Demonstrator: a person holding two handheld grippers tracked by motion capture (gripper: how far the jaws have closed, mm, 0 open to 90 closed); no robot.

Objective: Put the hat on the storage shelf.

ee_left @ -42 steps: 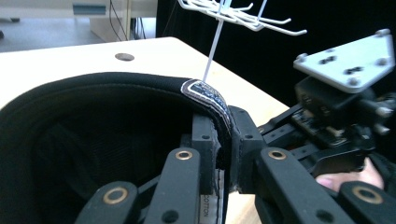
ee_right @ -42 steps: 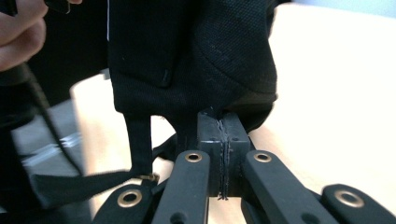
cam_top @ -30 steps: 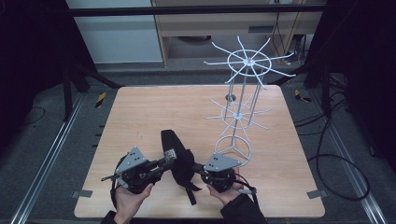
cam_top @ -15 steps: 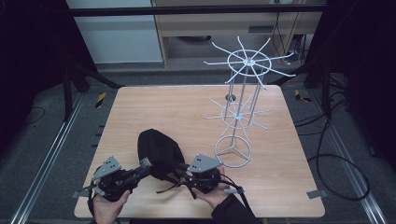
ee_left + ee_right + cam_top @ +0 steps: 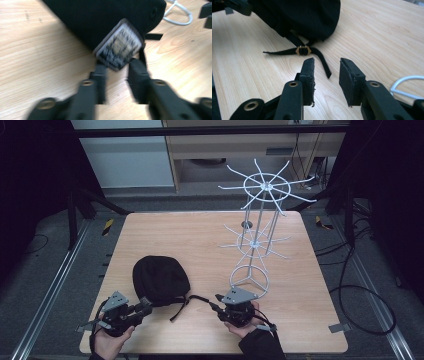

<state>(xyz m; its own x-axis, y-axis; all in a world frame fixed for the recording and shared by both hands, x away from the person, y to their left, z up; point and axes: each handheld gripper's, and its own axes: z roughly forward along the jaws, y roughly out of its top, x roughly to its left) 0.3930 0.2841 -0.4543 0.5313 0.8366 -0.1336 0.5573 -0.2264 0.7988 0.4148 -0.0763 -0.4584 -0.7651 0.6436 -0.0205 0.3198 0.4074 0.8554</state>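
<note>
Black cap [image 5: 160, 279] lies flat on counter [image 5: 200, 235], near left. Both jaws just opened: left hand-held gripper [image 5: 145, 306] apart at cap's tag [image 5: 118, 47], right hand-held gripper [image 5: 216, 304] apart, empty, near strap buckle [image 5: 303, 50].

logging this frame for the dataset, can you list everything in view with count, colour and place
cap: 1, black, lying on the table's near left part, between the two grippers
strap with buckle: 1, black strap, brass-coloured buckle, trailing from the cap's near edge onto the wood
tag: 1, grey with a blurred dark print, on the cap's edge just ahead of the left gripper
wire display rack: 1, white, standing on the table's right half, ring base nearest the person
table: 1, light wood, centre of the high view
left gripper: 1, black, near left, jaws have just been opening, nothing between them
right gripper: 1, black, near centre-right, jaws have just been opening, nothing between them
</note>
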